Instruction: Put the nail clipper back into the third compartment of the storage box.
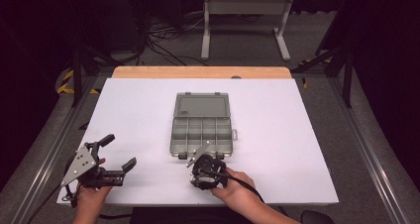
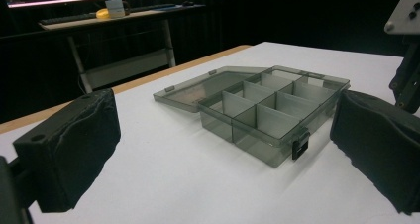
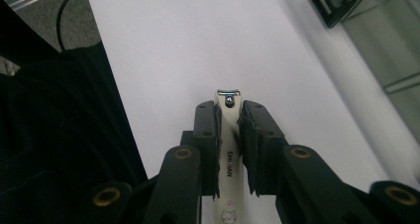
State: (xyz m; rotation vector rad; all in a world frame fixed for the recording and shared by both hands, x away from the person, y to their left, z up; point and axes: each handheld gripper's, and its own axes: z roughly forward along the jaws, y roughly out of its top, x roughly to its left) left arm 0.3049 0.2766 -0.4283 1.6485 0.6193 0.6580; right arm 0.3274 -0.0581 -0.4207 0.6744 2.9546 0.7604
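A grey see-through compartment box (image 1: 202,126) lies open in the middle of the white table (image 1: 277,149), its lid folded flat toward the far side and its cells empty. In the right gripper view my right gripper (image 3: 229,110) is shut on a silver nail clipper (image 3: 228,135), whose tip pokes out just past the pads, low over the table. That gripper (image 1: 200,174) sits just in front of the box's near edge. My left gripper (image 1: 120,151) stands open at the near left, nothing between its pads (image 2: 69,144), looking toward the box (image 2: 267,110).
A wooden strip (image 1: 200,72) borders the table's far edge. Beyond it on the floor stand a white metal frame (image 1: 245,16) and loose cables (image 1: 163,40). The table's front edge runs close below both hands. A black latch (image 2: 299,147) sticks out from the box's front.
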